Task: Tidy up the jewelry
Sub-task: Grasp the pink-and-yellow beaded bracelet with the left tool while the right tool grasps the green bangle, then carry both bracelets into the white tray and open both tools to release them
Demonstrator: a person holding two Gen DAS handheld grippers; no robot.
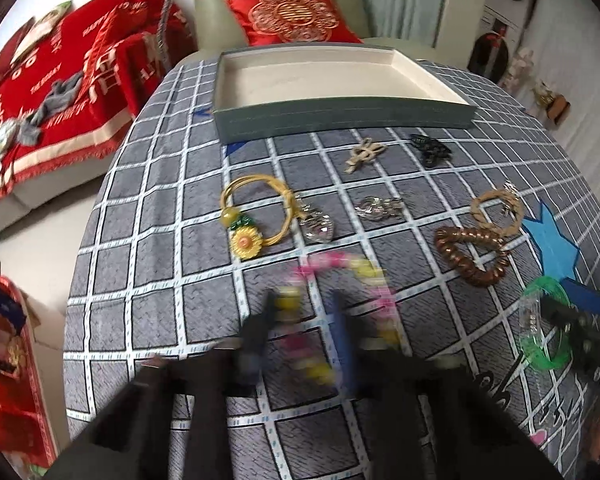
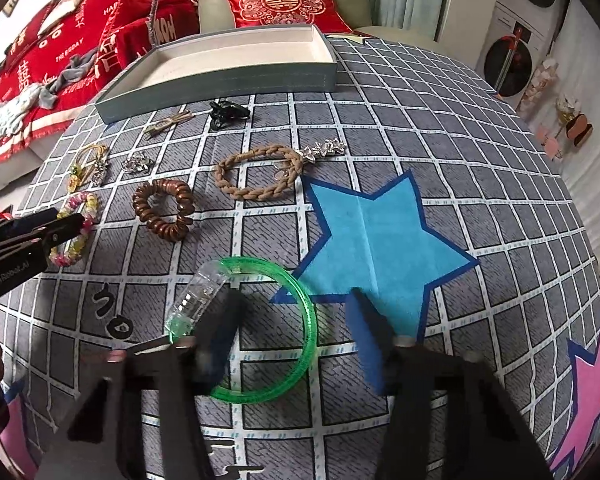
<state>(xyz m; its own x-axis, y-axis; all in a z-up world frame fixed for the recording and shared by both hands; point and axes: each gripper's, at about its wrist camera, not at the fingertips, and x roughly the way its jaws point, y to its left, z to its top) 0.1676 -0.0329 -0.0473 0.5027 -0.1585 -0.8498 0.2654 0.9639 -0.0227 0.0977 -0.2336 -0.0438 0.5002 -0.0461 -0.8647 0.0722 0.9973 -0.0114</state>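
Grid-cloth worktop point(image 1: 148, 240), tray point(image 1: 340, 118) empty at far edge; pickup step: left tongs point(image 1: 304, 312) clamped on bead bracelet point(image 1: 340, 268), right tongs point(image 2: 296, 320) part-closed astride green bangle point(image 2: 300, 292), grip unclear; next: lift, carry to tray

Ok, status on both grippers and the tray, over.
Left hand-held gripper shut on pink-yellow bead bracelet. Right hand-held gripper straddling green bangle, pads not clearly pressing. Tray empty, path clear.

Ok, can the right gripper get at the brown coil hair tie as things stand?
Probably yes: the brown coil hair tie lies uncovered ahead-left, though the right gripper straddles the green bangle.
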